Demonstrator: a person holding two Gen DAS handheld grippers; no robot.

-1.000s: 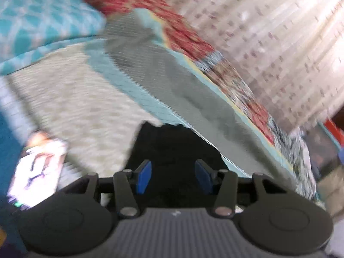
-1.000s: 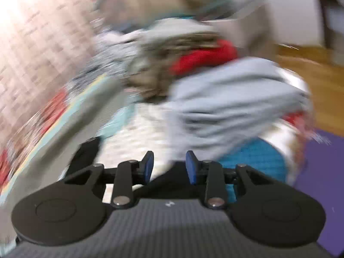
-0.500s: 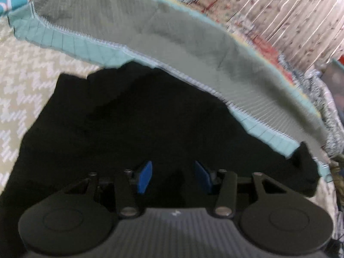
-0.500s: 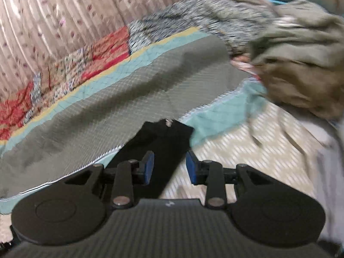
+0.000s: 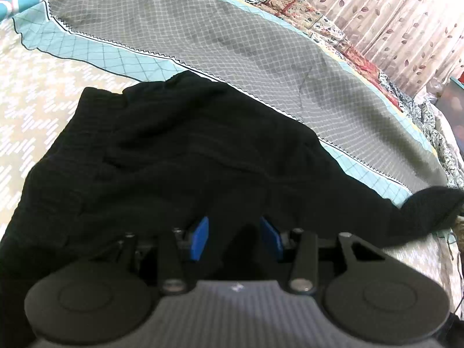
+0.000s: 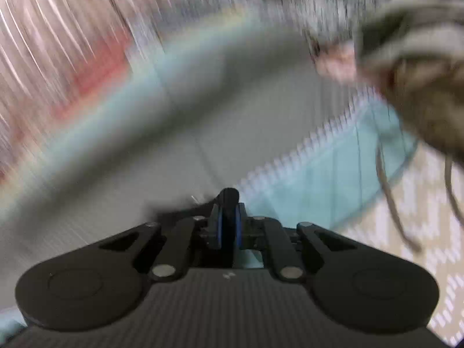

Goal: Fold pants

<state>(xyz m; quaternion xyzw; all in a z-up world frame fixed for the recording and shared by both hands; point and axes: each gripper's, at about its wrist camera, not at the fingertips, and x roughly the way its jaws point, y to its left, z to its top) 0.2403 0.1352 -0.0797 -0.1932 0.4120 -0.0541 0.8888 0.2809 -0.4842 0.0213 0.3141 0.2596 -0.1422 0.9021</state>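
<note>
- Our right gripper (image 6: 228, 226) is clamped on a small fold of the black pants (image 5: 179, 156); our left gripper (image 5: 236, 239) sits with its blue pads apart, low against the same cloth, holding nothing.
- The pants lie spread across the bed, one edge lapping onto the grey quilted blanket (image 5: 232, 37).
- We judge the right pinch thin: a quick pull could slip the cloth free, and the right view is blurred, so we cannot tell how deep it bites.
- The open left pads could snag a wrinkle and drag the pants askew.
- Beneath is a beige patterned sheet (image 5: 37, 92); leaf-print curtains (image 5: 406, 17) hang behind, and a clothes heap (image 6: 420, 66) crowds the right.
</note>
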